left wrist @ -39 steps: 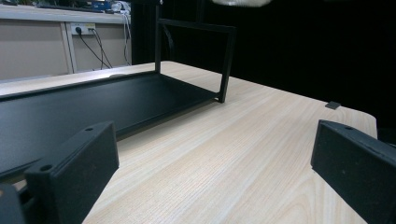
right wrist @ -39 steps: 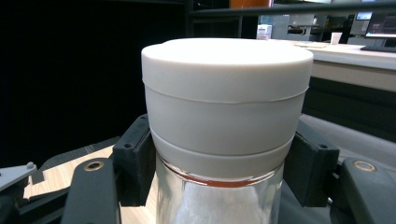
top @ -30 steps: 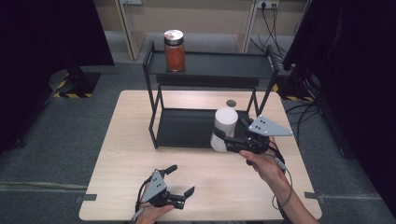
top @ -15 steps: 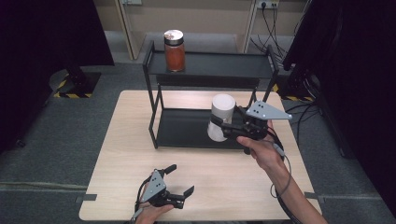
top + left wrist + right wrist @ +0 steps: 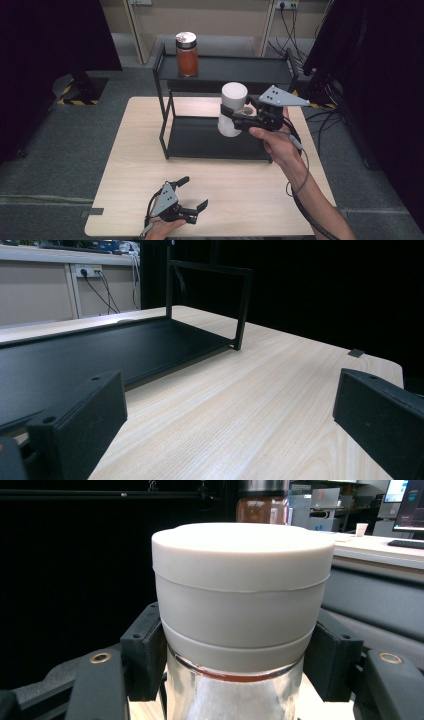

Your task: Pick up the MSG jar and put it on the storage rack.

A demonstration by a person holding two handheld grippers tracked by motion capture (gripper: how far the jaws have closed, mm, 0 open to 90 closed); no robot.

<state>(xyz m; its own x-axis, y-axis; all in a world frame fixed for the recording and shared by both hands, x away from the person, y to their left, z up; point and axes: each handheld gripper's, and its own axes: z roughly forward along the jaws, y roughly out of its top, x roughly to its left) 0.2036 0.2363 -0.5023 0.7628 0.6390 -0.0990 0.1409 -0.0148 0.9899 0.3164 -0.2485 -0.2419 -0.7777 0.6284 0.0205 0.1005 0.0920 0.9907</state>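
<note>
The right gripper [image 5: 239, 119] is clenched around a white-lidded jar [image 5: 232, 114], its jaws pressing the glass just below the lid [image 5: 243, 547], as the right gripper view shows close up. In the high view the jar hangs in the air at about 1 o'clock from the table's [image 5: 250, 200] centre, above the right half of the black rack's lower shelf [image 5: 200, 140] and just in front of the top shelf [image 5: 235, 70]. It touches neither shelf.

A second jar, with orange contents [image 5: 187, 55], already stands at the left end of the top shelf, at roughly 11 o'clock from the held one.

The left gripper [image 5: 192, 207] rests at 6 o'clock near the table's front edge, jaws released and wide apart with nothing but bare wood between them.

As a judgement, the work is around its middle: the jar is gripped and lifted, and it looks bound for the top shelf beside the orange jar. What remains is carrying it over the shelf rim, setting it down upright and letting go
</note>
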